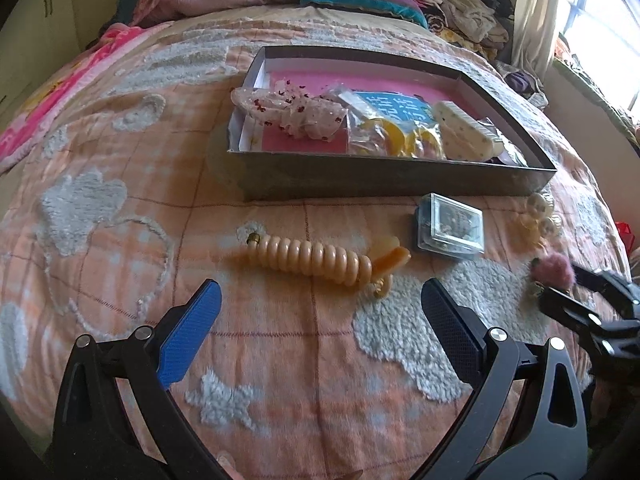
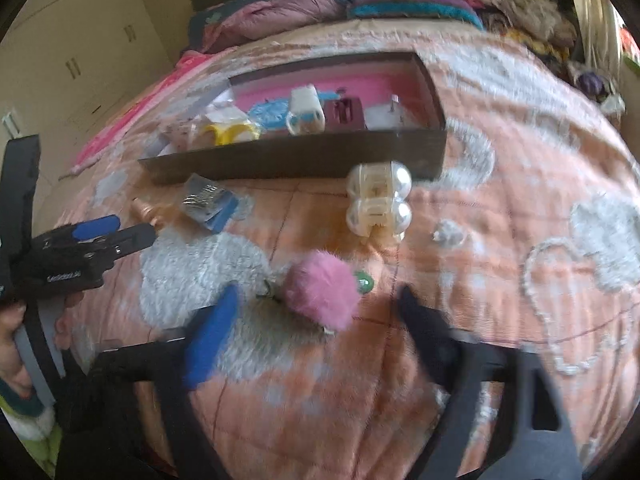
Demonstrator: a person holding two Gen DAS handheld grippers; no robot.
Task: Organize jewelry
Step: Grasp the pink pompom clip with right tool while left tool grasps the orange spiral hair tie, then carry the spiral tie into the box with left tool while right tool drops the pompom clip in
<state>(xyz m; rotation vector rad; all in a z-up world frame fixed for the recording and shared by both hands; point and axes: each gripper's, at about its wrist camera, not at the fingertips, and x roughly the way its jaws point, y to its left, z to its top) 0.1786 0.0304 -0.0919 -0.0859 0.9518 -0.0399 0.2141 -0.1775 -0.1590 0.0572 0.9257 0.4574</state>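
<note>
The dark open box [image 1: 384,178] on the bed is taken as landmark. The coiled peach hair tie [image 1: 316,260] is seen just in front of it, between the spread, empty jaws of the left tool [image 1: 320,304]. The pink pompom [image 2: 320,290] is seen nearer the camera, flanked by the right tool [image 2: 316,312], part-open, pads apparently not touching it. The pearl clip [image 2: 378,204] is noted beside the box's front wall.

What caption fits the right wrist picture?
Right gripper open around a pink pom-pom on the bedspread, near a pearl hair claw and box.
</note>
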